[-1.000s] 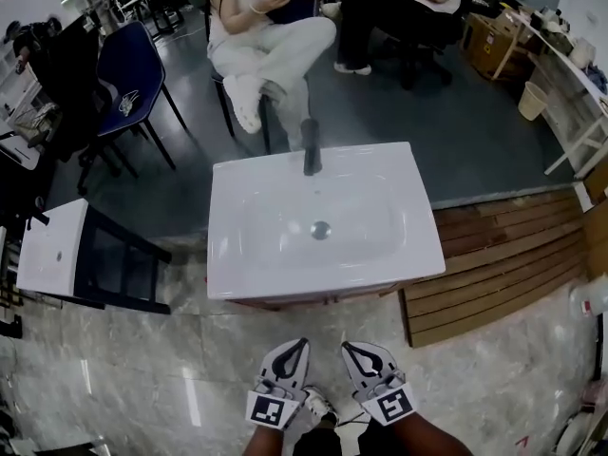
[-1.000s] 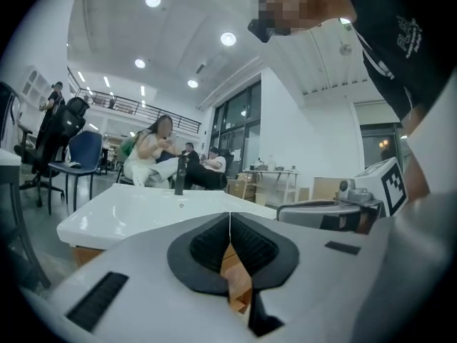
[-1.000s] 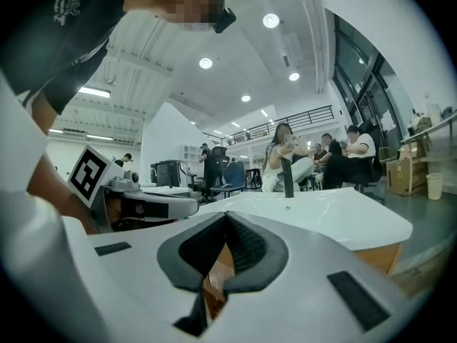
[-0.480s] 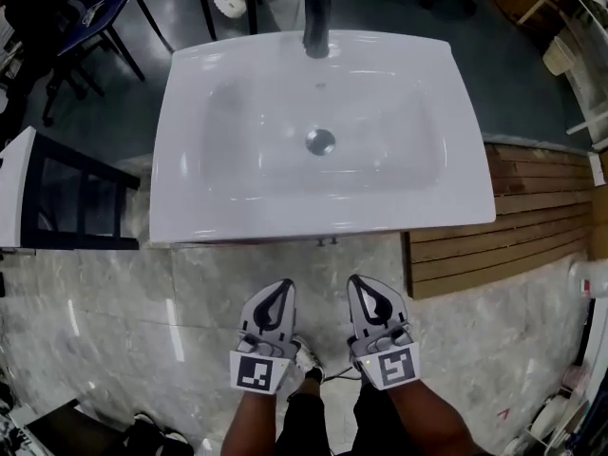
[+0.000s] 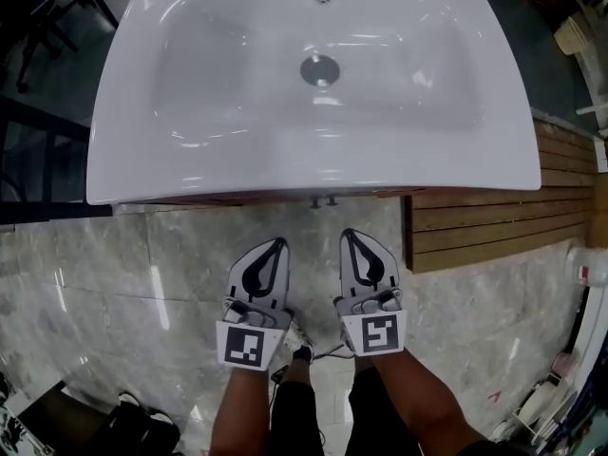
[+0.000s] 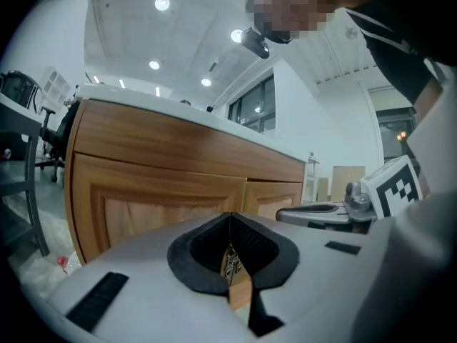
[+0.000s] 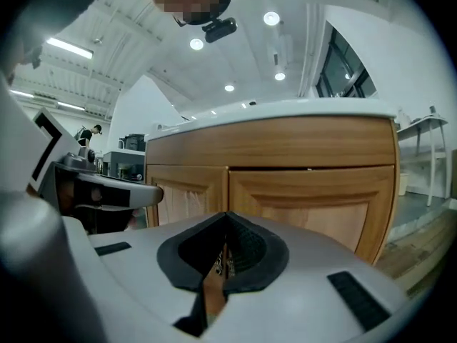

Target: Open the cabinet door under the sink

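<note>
From above, the white sink top (image 5: 190, 160) hides the wooden cabinet beneath it; only two small door knobs (image 5: 323, 200) peek out under its front edge. My left gripper (image 5: 278, 243) and right gripper (image 5: 348, 234) are side by side just short of that edge, both shut and empty. The left gripper view looks level at the cabinet's two panelled doors (image 6: 157, 199), with its jaw tips (image 6: 230, 216) touching. The right gripper view shows the door seam (image 7: 228, 188) straight ahead, the right door (image 7: 314, 202) beside it, and its jaw tips (image 7: 227, 220) closed.
A slatted wooden platform (image 5: 484, 226) lies on the floor right of the cabinet. Grey marble floor (image 5: 123, 283) spreads under my grippers. A dark frame (image 5: 38, 160) stands to the left of the sink. The drain (image 5: 320, 69) sits mid-basin.
Both grippers and the head view have dropped lower and closer to the sink cabinet. The seated people and the faucet have slid out of the top of the view.
</note>
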`<state>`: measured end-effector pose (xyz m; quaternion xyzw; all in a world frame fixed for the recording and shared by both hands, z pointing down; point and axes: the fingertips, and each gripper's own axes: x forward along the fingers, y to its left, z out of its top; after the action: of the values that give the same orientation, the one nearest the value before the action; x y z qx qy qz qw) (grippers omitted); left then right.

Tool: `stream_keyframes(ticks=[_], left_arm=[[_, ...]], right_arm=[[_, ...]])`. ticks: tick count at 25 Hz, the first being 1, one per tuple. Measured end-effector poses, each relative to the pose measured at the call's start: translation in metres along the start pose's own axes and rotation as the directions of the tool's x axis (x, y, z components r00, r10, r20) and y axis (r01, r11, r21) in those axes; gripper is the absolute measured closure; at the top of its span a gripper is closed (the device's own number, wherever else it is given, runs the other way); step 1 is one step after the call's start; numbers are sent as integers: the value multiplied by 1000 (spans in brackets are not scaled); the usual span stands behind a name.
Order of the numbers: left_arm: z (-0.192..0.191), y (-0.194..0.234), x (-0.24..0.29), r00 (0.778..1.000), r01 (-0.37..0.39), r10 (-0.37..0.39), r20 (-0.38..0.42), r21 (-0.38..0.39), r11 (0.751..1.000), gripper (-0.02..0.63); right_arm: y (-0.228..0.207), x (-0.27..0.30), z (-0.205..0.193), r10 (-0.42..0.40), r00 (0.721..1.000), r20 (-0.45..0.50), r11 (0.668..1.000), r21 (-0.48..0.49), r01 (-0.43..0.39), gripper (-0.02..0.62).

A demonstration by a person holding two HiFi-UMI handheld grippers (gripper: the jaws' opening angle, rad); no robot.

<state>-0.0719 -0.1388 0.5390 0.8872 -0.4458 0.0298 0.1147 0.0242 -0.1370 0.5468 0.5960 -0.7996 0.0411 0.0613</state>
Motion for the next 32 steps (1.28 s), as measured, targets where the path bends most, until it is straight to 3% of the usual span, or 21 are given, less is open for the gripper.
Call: stream_keyframes(ticks=[5,11,15,16,17,18,25,32], left_arm=[[-31,11,7,999,-34,36,-40,31,999,581],[-58,21,7,998,-41,42,-49,33,999,581],[-60,25,8,998,-45,46,-51,25,999,581],[-60,25,8,997,-47,48,-53,24,999,581],[-61,25,10,997,-47,48,-57,20,999,581],[-62,24,11,997,-45,46,-63,16,999,581],[-72,23,6,997,-18,21,-80,28,999,581],[-71,24,10,997,-7,10,-76,37,999,581]], right_arm=[[-10,12,-44,-37,999,-39,999,-1,37,571],[-3,21,-77,-25,998,-59,1000,-18,24,569],[1,33,-86,-27,997,-77,1000,-9,27,568],[0,37,-88,-28,996,-83,1000,-8,27,554],[-2,40,-89,-31,996,-86,999,-11,30,489],[-5,43,-90,-37,996,-84,999,-20,36,479],[-7,54,-94,-71,996,-54,994,-89,66,479],[-12,64,-98,-106,992,-69,992,-73,101,480]])
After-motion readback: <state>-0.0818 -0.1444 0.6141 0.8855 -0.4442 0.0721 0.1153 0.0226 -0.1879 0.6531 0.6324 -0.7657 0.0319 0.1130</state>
